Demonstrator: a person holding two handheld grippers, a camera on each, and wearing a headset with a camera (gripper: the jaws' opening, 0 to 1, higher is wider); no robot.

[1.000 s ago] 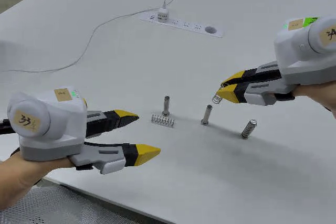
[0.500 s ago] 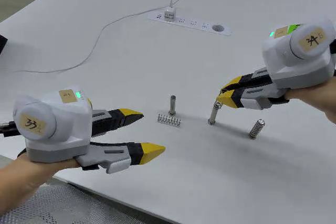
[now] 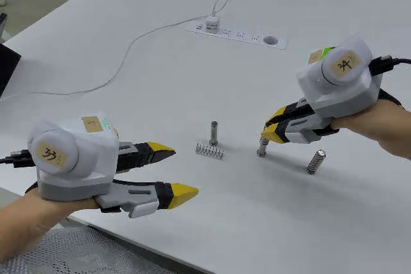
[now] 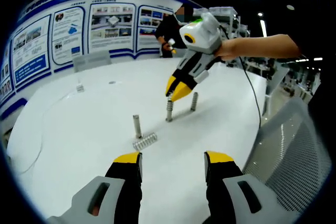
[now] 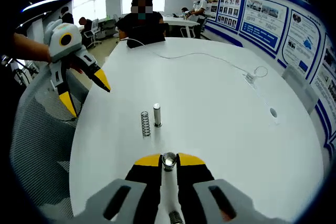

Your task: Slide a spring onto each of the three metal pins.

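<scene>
Three metal pins stand on the white table. The left pin is bare, with a loose spring lying at its foot. The right pin wears a spring. My right gripper is shut on a spring held at the top of the middle pin. In the left gripper view the right gripper's tips sit just above that pin. My left gripper hovers open near the table's front edge, with nothing between its jaws and well short of the loose spring.
A white power strip with a plugged charger and a long cable lies at the back of the table. The table's front edge runs just under my left gripper, with a mesh chair below it. People sit beyond the far end.
My right gripper has come down and slightly left, bringing its spring from beside the middle pin onto the pin's top. The left gripper has stayed open in about the same place.
</scene>
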